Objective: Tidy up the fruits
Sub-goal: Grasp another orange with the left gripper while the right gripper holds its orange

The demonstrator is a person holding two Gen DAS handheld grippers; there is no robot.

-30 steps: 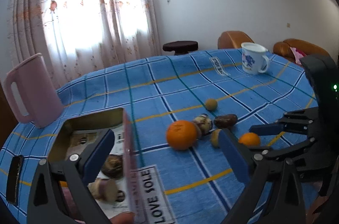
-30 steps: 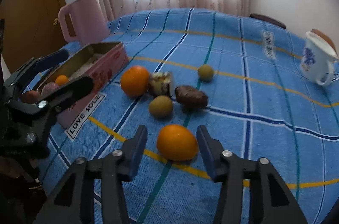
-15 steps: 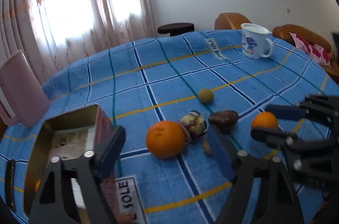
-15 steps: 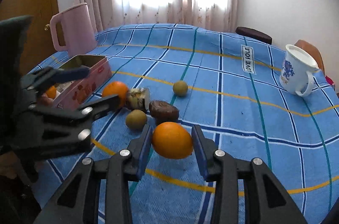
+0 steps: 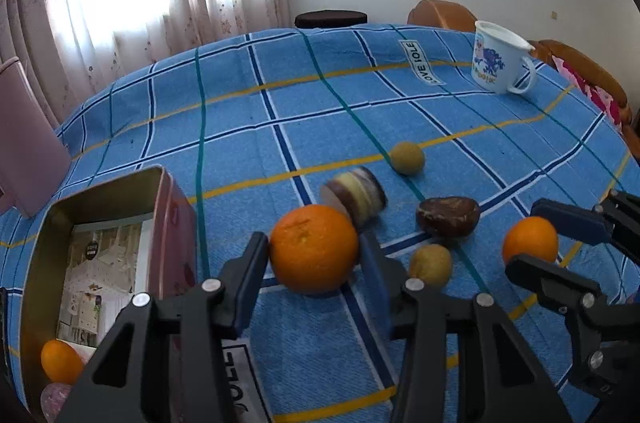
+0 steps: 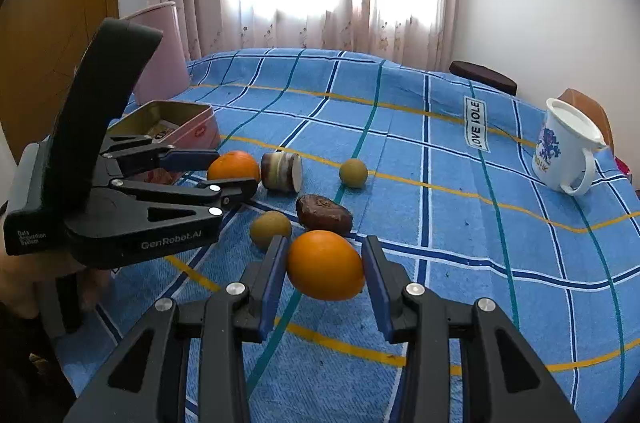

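Black plastic tongs (image 6: 324,277), blue finger pads (image 6: 273,283), silver screws — white "GenRobot.AI" lettering on left tongs (image 6: 228,172)

Fruit cluster (image 6: 320,211) crowds the cloth's middle; open blue cloth (image 6: 460,231) beside the mug (image 6: 568,151).

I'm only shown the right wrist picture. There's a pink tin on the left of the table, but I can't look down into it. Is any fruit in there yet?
Observer: Yes. The left wrist view looks into the tin, and a small orange lies in its near corner.
Operator: Anything beside it?
Observer: A pinkish round thing, cut off by the picture's edge, so I cannot name it.
Operator: My right gripper pinches an orange. Does the other one grip the big orange?
Observer: The left gripper has one finger on each side of the big orange. I cannot tell whether both press on it.
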